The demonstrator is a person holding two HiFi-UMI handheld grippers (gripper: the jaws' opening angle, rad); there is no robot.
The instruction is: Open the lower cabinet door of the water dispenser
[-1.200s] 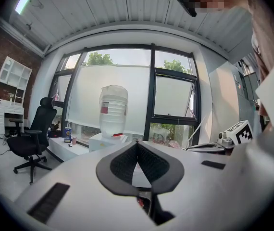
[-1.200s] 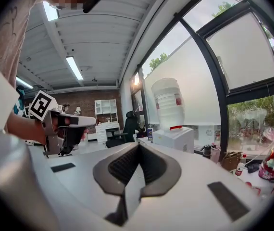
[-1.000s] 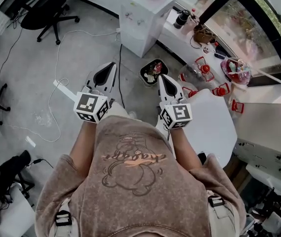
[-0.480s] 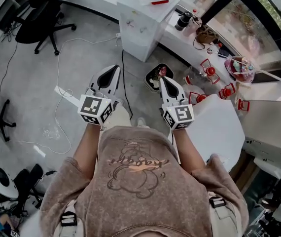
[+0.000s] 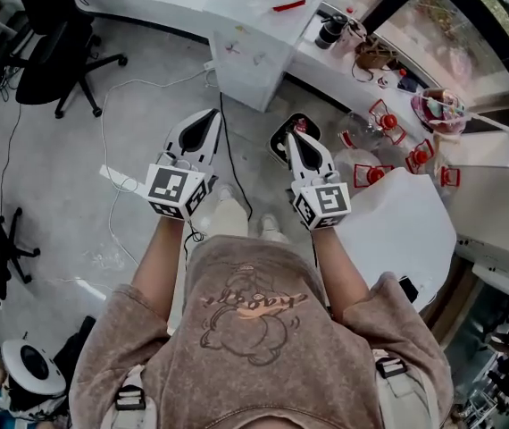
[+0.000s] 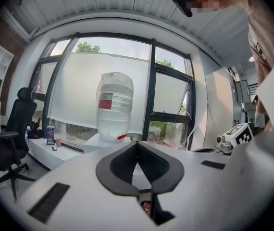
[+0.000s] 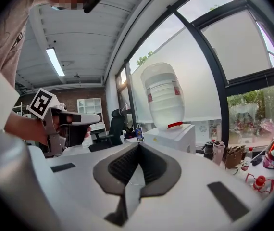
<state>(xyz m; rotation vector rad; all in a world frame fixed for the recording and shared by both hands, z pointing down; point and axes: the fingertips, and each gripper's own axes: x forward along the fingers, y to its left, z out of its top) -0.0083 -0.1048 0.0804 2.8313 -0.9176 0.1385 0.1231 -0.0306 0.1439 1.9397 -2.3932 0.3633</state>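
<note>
The water dispenser (image 5: pixel 253 50) is a white cabinet against the window counter, with its front side facing me. Its clear bottle (image 6: pixel 114 105) stands on top, and the right gripper view also has the bottle (image 7: pixel 163 97) above the white body (image 7: pixel 175 134). My left gripper (image 5: pixel 207 116) is held out over the floor, short of the dispenser and apart from it. Its jaws (image 6: pixel 137 143) are shut on nothing. My right gripper (image 5: pixel 294 138) is beside it at the same distance, also shut and empty (image 7: pixel 138 145). Neither touches the cabinet.
A black bin (image 5: pixel 280 135) with rubbish sits on the floor just past the right gripper. A white cable (image 5: pixel 104 114) runs across the grey floor. A black office chair (image 5: pixel 54 29) stands at far left. Red-topped items (image 5: pixel 378 119) and a white table (image 5: pixel 402 226) lie to the right.
The person has walked toward the dispenser, carrying both grippers forward. The bin and the cabinet are now nearer the gripper tips. Both grippers stay shut.
</note>
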